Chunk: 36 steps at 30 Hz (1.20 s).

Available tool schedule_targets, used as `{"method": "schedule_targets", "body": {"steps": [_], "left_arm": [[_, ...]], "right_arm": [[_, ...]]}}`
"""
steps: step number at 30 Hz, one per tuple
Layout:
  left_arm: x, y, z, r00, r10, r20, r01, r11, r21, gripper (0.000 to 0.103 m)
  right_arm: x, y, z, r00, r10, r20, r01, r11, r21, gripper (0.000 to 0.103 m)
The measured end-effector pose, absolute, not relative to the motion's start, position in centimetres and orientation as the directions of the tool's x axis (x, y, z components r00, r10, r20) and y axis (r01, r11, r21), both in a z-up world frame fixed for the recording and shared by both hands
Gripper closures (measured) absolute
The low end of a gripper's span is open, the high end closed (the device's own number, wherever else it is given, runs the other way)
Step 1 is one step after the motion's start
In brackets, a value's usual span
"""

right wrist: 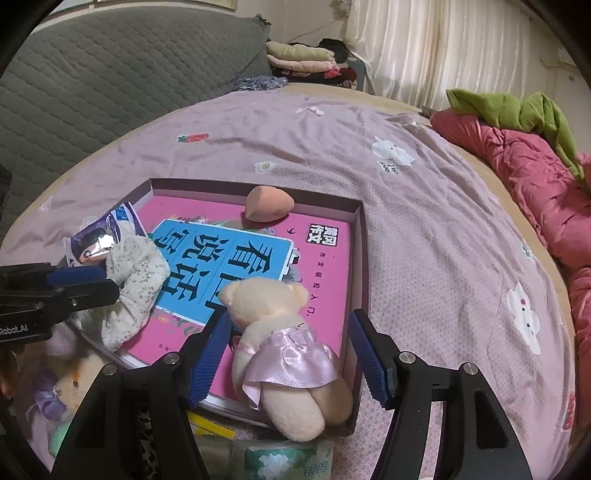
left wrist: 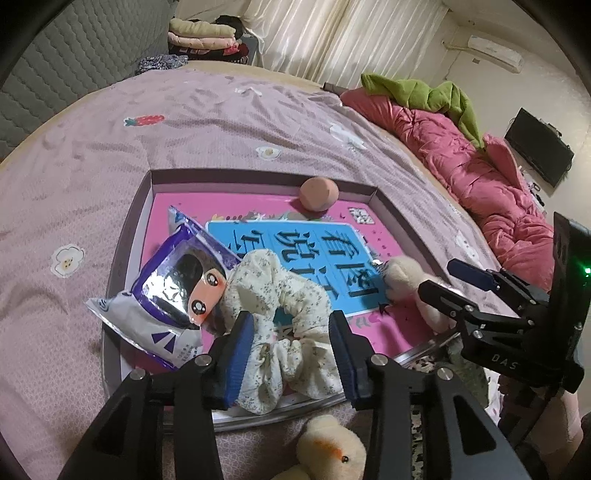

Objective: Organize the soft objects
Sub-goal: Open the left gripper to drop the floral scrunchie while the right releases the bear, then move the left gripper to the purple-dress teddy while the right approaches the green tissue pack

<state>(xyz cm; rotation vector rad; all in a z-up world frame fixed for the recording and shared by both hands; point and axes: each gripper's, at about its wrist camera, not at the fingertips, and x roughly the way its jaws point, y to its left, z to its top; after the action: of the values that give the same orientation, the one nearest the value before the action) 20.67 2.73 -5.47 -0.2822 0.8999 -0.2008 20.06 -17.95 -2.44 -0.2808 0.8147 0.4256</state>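
Scrunchie (left wrist: 284, 332) lies in the box (left wrist: 135, 221) on the bed, between the spread, unclamped jaws of the left gripper (left wrist: 291, 343). Rightward, the teddy bear (right wrist: 284, 339) sits between the right gripper's (right wrist: 288, 358) parted jaws. Closing carelessly could snag the neighbouring packet (left wrist: 166, 295), I judge, or tip the bear over the rim.

Mauve patterned bedsheet (left wrist: 229, 122), grey quilted headboard (right wrist: 110, 66), cream curtains (left wrist: 314, 33), wall air conditioner (left wrist: 495, 51)

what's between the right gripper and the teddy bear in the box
Nothing visible. The teddy bear lies in the box directly between the open fingers of the right gripper. The scrunchie sits off to its left, by the left gripper.
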Motion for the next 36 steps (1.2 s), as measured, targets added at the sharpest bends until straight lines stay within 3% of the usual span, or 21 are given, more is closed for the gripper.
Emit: {"method": "schedule_targets", "body": {"steps": [4, 12, 25, 36], "left_arm": [[20.2, 2.6, -4.4, 0.638, -0.28, -0.717, 0.072, 0.949, -0.306, 0.051], [19.6, 2.5, -3.3, 0.678, -0.227, -0.7, 0.065, 0.966, -0.25, 0.051], [18.9, 4.8, -1.9, 0.729, -0.19, -0.657, 0.003, 0.962, -0.275, 0.05], [17.0, 5.8, -0.1, 0.784, -0.165, -0.598, 0.002, 0.965, -0.264, 0.044]], "right_arm": [[20.0, -17.9, -2.3, 0.613, 0.266, -0.744, -0.475, 0.877, -0.078, 0.035], [19.8, -18.4, -1.7, 0.642, 0.266, -0.719, -0.463, 0.882, -0.088, 0.034], [19.3, -19.6, 0.3, 0.696, 0.294, -0.655, -0.434, 0.899, -0.058, 0.03], [18.1, -21.4, 2.8, 0.71, 0.448, -0.543, -0.437, 0.885, 0.16, 0.027]]}}
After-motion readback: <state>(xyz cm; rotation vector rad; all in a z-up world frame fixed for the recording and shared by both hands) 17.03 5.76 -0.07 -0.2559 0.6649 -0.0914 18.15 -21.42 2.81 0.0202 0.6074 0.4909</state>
